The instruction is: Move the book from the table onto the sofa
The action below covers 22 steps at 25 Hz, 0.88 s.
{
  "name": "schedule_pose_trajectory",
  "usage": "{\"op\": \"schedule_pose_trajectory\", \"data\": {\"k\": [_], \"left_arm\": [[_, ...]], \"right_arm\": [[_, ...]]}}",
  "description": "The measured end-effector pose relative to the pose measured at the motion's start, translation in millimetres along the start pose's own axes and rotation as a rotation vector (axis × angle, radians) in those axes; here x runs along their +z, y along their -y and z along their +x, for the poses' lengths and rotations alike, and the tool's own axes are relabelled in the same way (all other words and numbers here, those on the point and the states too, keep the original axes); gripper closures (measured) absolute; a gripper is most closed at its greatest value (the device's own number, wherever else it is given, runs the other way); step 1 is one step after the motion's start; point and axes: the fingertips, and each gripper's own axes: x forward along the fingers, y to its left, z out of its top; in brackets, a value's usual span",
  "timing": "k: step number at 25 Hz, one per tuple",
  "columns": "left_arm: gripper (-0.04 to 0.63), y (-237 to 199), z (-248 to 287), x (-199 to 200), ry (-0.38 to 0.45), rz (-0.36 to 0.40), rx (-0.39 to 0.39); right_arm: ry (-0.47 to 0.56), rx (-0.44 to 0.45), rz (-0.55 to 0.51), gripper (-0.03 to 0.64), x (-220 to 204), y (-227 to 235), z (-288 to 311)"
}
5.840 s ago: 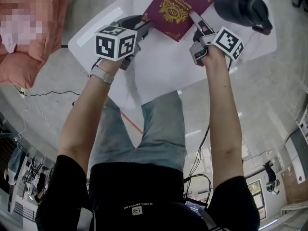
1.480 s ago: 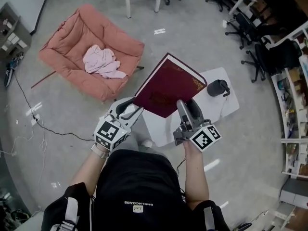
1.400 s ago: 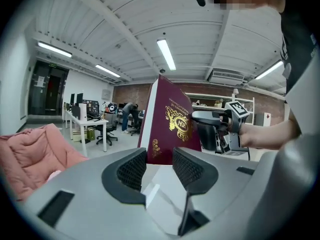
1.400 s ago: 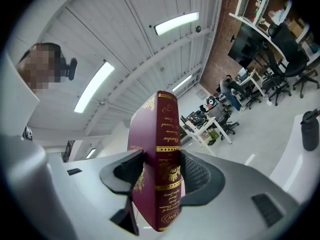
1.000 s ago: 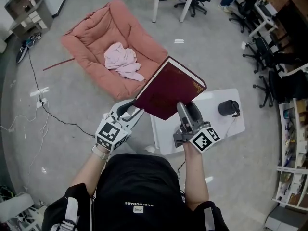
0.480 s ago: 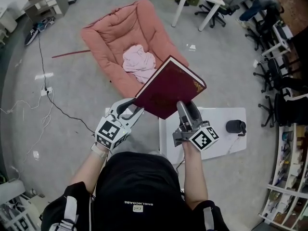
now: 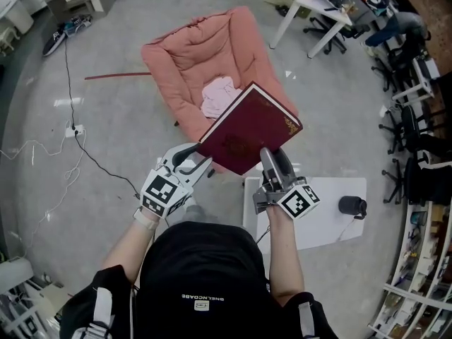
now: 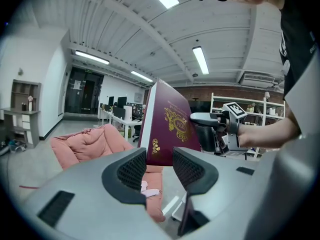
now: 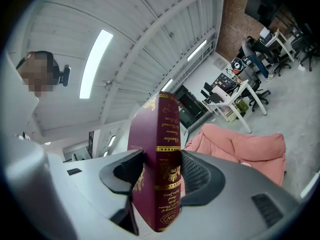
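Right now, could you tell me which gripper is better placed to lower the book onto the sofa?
Probably the right gripper: its jaws clamp squarely across the spine of the book. The left gripper only holds a lower corner, though it is nearer the sofa.

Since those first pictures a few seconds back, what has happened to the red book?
The book was lifted off the white table and carried toward the pink sofa; it is now held tilted in front of the sofa. The white table and black jug lie behind, lower right. Unchanged: left gripper and right gripper both grip the book; the pink cloth lies on the sofa.
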Motion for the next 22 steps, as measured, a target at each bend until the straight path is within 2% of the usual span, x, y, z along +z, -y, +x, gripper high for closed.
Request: {"op": "schedule_pose_trajectory", "data": {"k": [9,17,22], "left_arm": [[0.423,-86,-32,-7,-0.014,-0.066,0.069],[0.423,-115,-29,-22,-0.042,-0.115,0.119],[0.425,-137,-2,-21,-0.06,-0.133,0.164]], "right_arm": [[-0.08,0.03,0.02,0.365,-34,-19,95],[-0.134,0.061,0.072,0.365,-51,-2,137],[-0.185,0.088,0.108,0.365,-45,28,171]]}}
